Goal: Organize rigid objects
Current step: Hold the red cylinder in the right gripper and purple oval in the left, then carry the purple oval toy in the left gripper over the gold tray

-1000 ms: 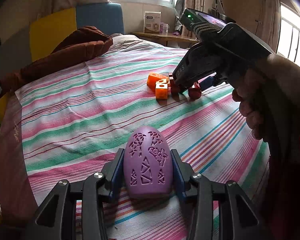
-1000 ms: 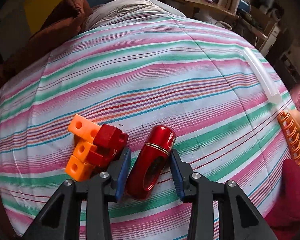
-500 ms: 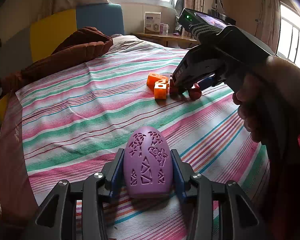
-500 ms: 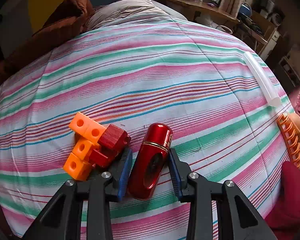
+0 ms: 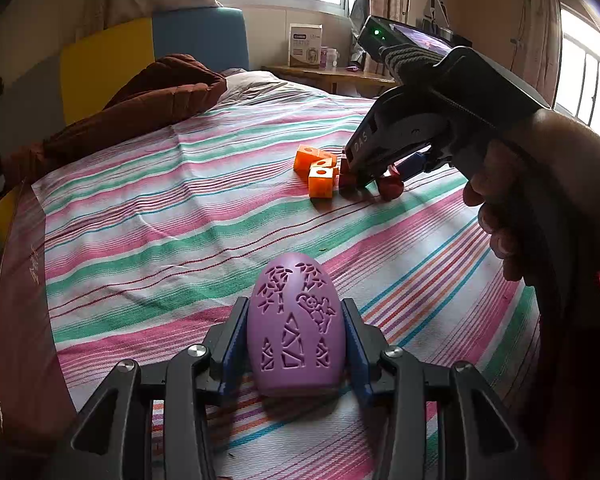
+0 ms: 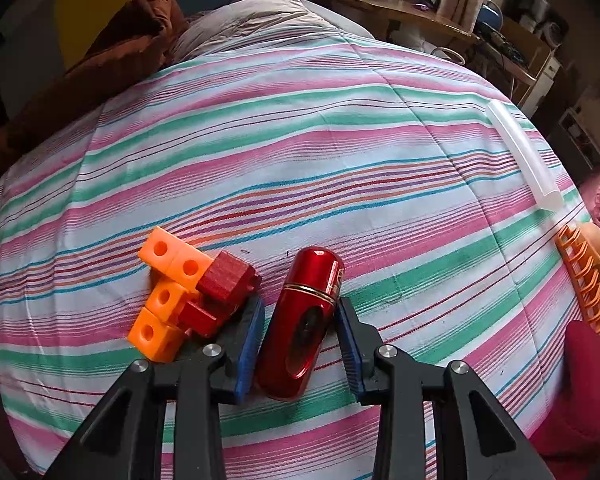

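- The sorting is looking only partly done: a cluster of orange and red blocks [image 6: 188,296] is sitting gathered on the striped bedsheet [image 6: 300,140], while a clear plastic tube [image 6: 524,156] and an orange rack [image 6: 584,280] are lying well apart near the sheet's right edge.
- The left gripper [image 5: 296,328] is clamping a purple egg-shaped case with cut-out patterns [image 5: 296,324]; its blue pads are pressing on both flanks at a middling width, and the case is resting low over the near part of the sheet, well apart from the blocks.
- The right gripper [image 6: 298,332] is straddling a glossy red cylinder with a gold band [image 6: 300,320], which is lying on the sheet just beside the block cluster. The jaws are standing fairly narrow and close to both sides, but I cannot tell whether the pads are actually pressing.
- Judging by this, both items are waiting to be placed, and the far pieces are remaining unsorted.
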A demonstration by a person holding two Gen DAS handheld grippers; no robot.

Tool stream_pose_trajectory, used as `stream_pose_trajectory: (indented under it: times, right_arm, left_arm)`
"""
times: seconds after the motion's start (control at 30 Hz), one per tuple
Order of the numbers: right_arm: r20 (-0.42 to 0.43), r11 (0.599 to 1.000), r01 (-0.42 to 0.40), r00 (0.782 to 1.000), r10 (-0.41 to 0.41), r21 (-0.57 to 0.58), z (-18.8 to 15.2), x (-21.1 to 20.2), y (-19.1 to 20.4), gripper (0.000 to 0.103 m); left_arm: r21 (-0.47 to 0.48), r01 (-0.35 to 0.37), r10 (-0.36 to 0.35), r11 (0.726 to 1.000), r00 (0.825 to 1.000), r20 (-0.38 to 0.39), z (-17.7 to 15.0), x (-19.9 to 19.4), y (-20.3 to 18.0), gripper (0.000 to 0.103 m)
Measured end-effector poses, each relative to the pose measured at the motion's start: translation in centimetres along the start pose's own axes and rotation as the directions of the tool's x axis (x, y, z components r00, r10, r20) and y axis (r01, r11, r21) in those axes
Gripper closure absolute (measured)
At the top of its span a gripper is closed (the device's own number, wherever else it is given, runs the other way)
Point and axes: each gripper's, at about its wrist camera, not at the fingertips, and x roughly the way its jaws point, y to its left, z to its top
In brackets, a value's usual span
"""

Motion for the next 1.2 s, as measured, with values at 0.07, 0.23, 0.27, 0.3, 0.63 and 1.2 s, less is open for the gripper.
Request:
stream_pose_trajectory:
  times: [0.07,0.23,0.27,0.3,0.63,1.2]
  right_arm:
    - [0.000,1.000,0.008,1.000,-0.008,-0.008,0.0,0.1,0.1,0.066]
    - [0.000,1.000,0.006,1.000,-0.006,-0.009,0.1,0.2,-0.1,0.066]
    - [0.001,1.000,0.008,1.000,-0.008,-0.012,0.0,0.1,-0.1,0.066]
    - [0.001,1.000,0.008,1.000,-0.008,-0.013,0.1,0.2,-0.1,0.066]
    - [0.011,1.000,0.002,1.000,-0.002,-0.015,0.1,0.4,-0.2,0.065]
    - [0.058,0.997,0.044,0.998,-0.040,-0.059,-0.6,0.2,0.6,0.065]
  left_arm:
    - [0.000,0.000,0.000,1.000,1.000,0.000,0.0,0.0,0.0,0.059]
    - [0.008,-0.011,0.011,1.000,1.000,0.001,0.0,-0.1,0.0,0.059]
    - [0.010,-0.014,0.014,1.000,1.000,0.001,0.0,-0.1,0.0,0.059]
    - [0.011,-0.017,0.017,1.000,1.000,0.000,0.1,-0.2,0.1,0.059]
    - [-0.019,-0.022,0.021,1.000,0.999,-0.036,0.7,-2.2,0.1,0.059]
    - [-0.067,-0.129,0.134,0.989,0.988,0.081,2.6,-13.1,1.8,0.059]
